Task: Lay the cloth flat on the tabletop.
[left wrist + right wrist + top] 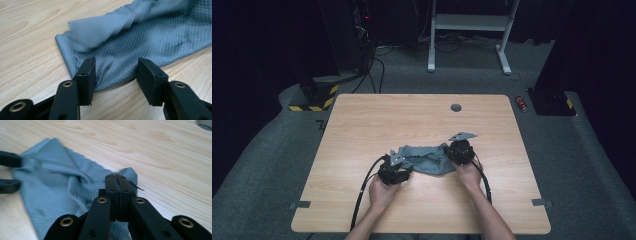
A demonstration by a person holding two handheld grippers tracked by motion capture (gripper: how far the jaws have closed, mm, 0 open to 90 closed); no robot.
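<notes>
No readable brand or writing anywhere, just a crumpled grey-blue diamond-weave cloth point(427, 159) sitting near the middle of the light wooden table point(362, 125), between the 2 hands. The right gripper point(116, 178) has its jaws pinched tight on a bunched corner of that cloth, while the left gripper point(116, 71) sits wide apart with the cloth's edge lying between its pads, not squeezed. The high view adds a round grey grommet point(456, 107) in the tabletop, a white metal frame point(469, 30) on the carpet behind and a small red can point(521, 103) off the right edge
</notes>
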